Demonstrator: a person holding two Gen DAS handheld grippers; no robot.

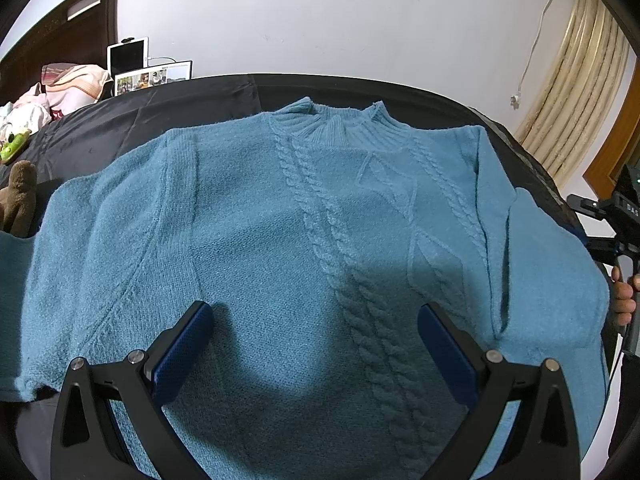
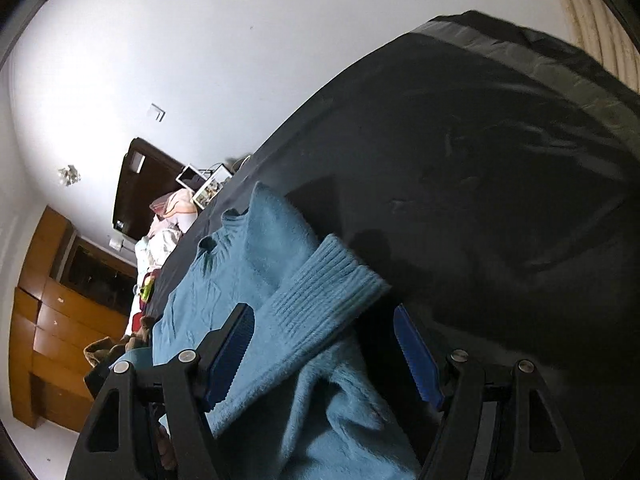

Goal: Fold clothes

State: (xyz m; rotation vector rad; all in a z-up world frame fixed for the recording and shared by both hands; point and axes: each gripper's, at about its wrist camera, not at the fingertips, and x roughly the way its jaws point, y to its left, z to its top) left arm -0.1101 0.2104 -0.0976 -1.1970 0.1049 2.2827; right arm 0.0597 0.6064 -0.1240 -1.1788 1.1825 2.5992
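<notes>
A blue cable-knit sweater (image 1: 304, 216) lies face up on a black cloth-covered surface (image 1: 160, 112), collar at the far side. Its right sleeve (image 1: 552, 264) is folded in beside the body. My left gripper (image 1: 316, 312) hovers open over the sweater's lower middle, holding nothing. In the right wrist view, my right gripper (image 2: 324, 316) is open with the sweater's ribbed cuff (image 2: 328, 292) lying between its blue fingers (image 2: 236, 344); the jaws stand wide apart and do not pinch it. The sweater body (image 2: 224, 280) stretches away to the left.
A brown plush toy (image 1: 20, 200) and a green toy (image 1: 14, 146) sit at the left edge. A pile of pink and white clothes (image 1: 68, 84), a tablet (image 1: 128, 56) and a photo frame stand at the far left. The right hand and its gripper handle (image 1: 624, 280) are at the right edge.
</notes>
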